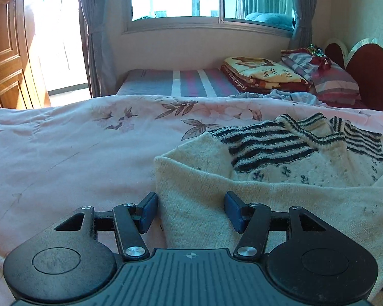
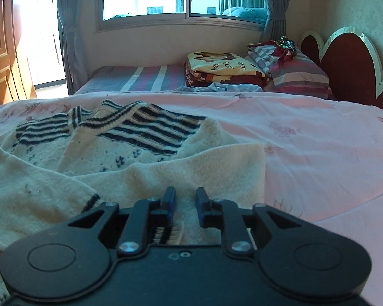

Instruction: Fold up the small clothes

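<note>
A small cream knit sweater (image 1: 280, 178) with navy stripes at the shoulders lies on the pink floral bedspread (image 1: 76, 153). Both sleeves are folded in across its body. My left gripper (image 1: 191, 210) is open, its blue pads astride the folded left sleeve (image 1: 191, 186), low over it. The sweater also shows in the right wrist view (image 2: 130, 150). My right gripper (image 2: 186, 205) is open with a narrow gap, just over the folded right sleeve (image 2: 204, 168). A striped cuff (image 2: 92, 201) lies left of it.
Folded blankets (image 1: 263, 74) and a striped pillow (image 1: 337, 76) sit at the far end of the bed by a red headboard (image 1: 370, 76). A window with grey curtains (image 1: 94, 38) is behind. A wooden door (image 1: 5, 46) stands at left.
</note>
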